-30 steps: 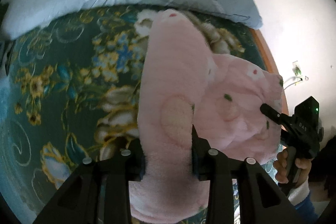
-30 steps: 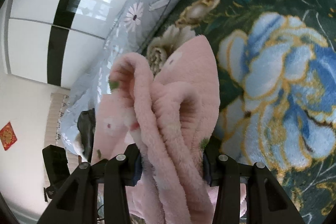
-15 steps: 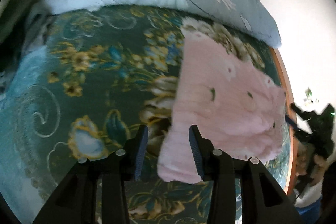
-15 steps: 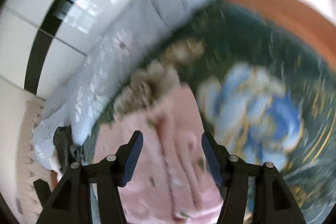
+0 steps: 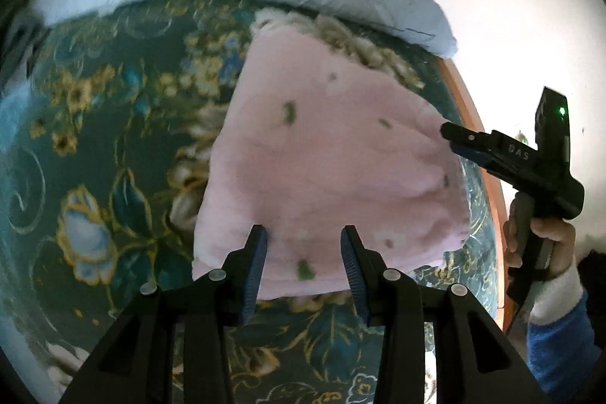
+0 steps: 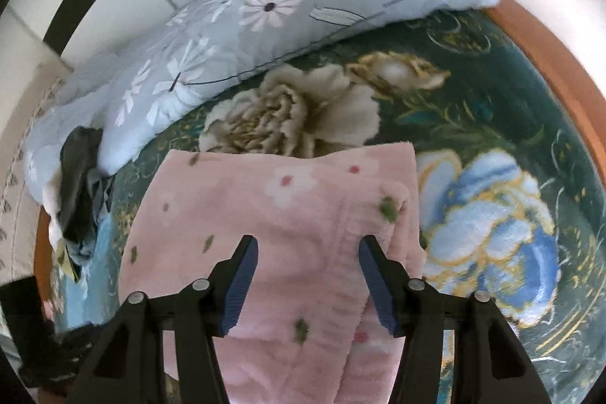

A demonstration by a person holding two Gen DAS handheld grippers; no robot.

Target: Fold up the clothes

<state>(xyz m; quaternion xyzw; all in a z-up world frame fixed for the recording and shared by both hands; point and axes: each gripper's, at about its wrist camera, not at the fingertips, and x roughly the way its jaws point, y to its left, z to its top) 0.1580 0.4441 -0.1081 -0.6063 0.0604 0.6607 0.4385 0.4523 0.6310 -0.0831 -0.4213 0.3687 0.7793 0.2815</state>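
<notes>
Now the pink garment (image 5: 329, 169) lies folded flat on the green flowered blanket (image 5: 113, 146), with neither gripper gripping it.

Over the garment's near edge, the left gripper (image 5: 303, 252) hangs with its jaws parted and its blue pads clear of the fleece. The right gripper (image 6: 308, 275) hangs above the garment's right fold, its jaws closing a little, yet nothing is pinched between them. In the left wrist view that right gripper's tip sits just beside the garment's right corner, held by a hand (image 5: 545, 245) in a white cuff. Beyond the garment's far edge lies a pale blue daisy quilt (image 6: 265, 6). Left of the garment, dark clothes (image 6: 79, 184) are heaped.
</notes>
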